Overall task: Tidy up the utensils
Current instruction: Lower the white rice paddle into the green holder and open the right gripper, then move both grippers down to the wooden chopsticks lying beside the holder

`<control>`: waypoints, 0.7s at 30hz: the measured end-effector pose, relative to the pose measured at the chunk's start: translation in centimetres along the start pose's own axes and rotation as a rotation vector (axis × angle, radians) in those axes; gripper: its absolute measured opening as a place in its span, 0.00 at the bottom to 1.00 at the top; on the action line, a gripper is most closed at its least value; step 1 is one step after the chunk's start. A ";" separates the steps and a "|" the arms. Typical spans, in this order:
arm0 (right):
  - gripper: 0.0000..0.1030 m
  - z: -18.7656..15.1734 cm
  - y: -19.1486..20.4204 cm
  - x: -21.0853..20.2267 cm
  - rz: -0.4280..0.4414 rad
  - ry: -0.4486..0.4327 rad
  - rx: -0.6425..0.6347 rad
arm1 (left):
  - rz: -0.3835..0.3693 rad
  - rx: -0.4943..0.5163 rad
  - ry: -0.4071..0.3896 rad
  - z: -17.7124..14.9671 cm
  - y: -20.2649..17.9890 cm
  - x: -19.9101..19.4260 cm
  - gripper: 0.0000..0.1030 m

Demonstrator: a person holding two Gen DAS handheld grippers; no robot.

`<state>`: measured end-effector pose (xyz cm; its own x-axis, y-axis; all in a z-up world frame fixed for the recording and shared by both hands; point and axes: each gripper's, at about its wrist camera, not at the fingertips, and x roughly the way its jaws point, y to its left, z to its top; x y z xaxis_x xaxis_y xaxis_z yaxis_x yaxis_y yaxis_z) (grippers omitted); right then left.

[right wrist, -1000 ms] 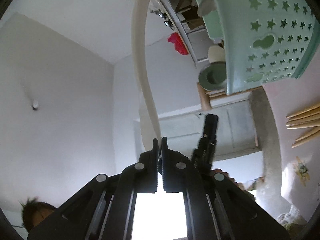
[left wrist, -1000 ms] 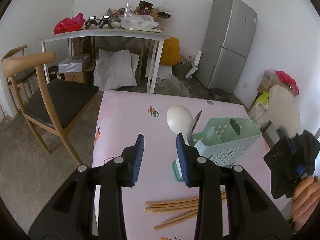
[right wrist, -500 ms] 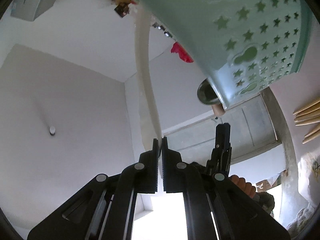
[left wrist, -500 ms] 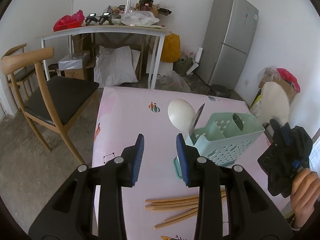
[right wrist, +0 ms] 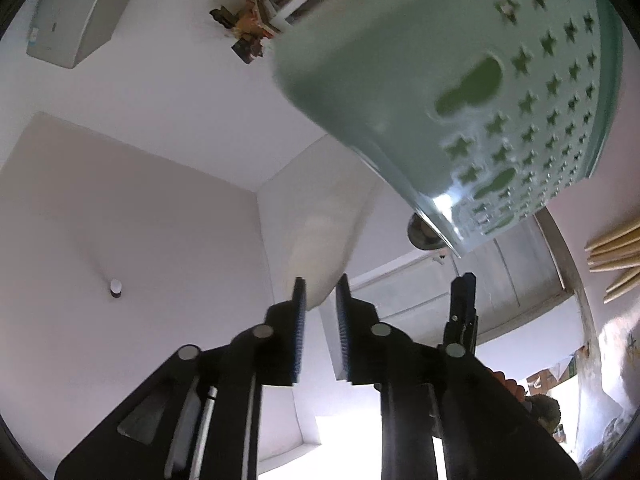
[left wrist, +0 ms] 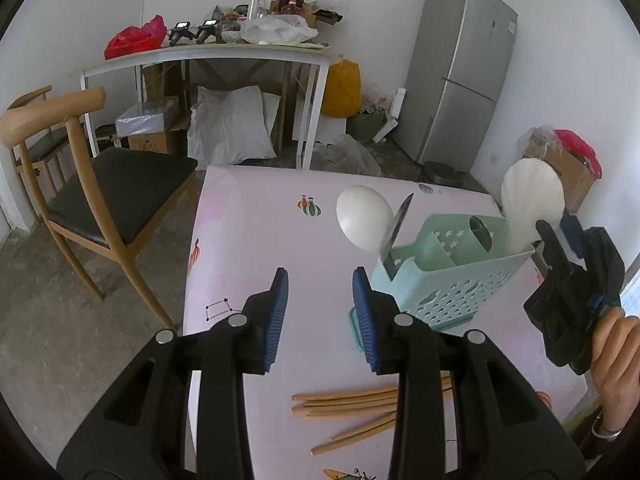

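Note:
A mint-green utensil caddy (left wrist: pixel 448 276) stands on the pink table (left wrist: pixel 260 232). It holds a white spoon (left wrist: pixel 364 220), a knife (left wrist: pixel 394 232) and a white rice paddle (left wrist: pixel 530 204) standing in its right end. Several wooden chopsticks (left wrist: pixel 348 408) lie in front of it. My left gripper (left wrist: pixel 320 312) is open and empty above the table, left of the caddy. My right gripper (left wrist: pixel 560 232) is just right of the paddle; in the right wrist view its jaws (right wrist: pixel 320 296) stand apart, with the paddle's blade (right wrist: pixel 320 240) just beyond the tips and the caddy (right wrist: pixel 480 80) close above.
A wooden chair (left wrist: pixel 80 184) stands left of the table. A white side table (left wrist: pixel 208 56) piled with clutter and a grey fridge (left wrist: pixel 460 72) stand behind. A hand (left wrist: pixel 612 352) holds the right gripper at the table's right edge.
The right gripper lowered the rice paddle into the caddy's right end and then opened its jaws, letting go of it. The left gripper stayed in place.

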<state>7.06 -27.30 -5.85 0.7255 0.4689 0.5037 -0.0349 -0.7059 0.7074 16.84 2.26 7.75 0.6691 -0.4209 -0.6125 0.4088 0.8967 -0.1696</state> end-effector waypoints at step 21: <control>0.39 -3.9 7.4 -4.8 -0.328 -0.003 -0.442 | -0.015 -0.022 0.018 -2.0 0.4 -0.6 0.35</control>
<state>0.68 -32.71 -1.12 0.7489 0.6247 0.2212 -0.0920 -0.2326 0.9682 15.36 3.11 6.55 0.6517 -0.4318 -0.6236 0.4050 0.8932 -0.1952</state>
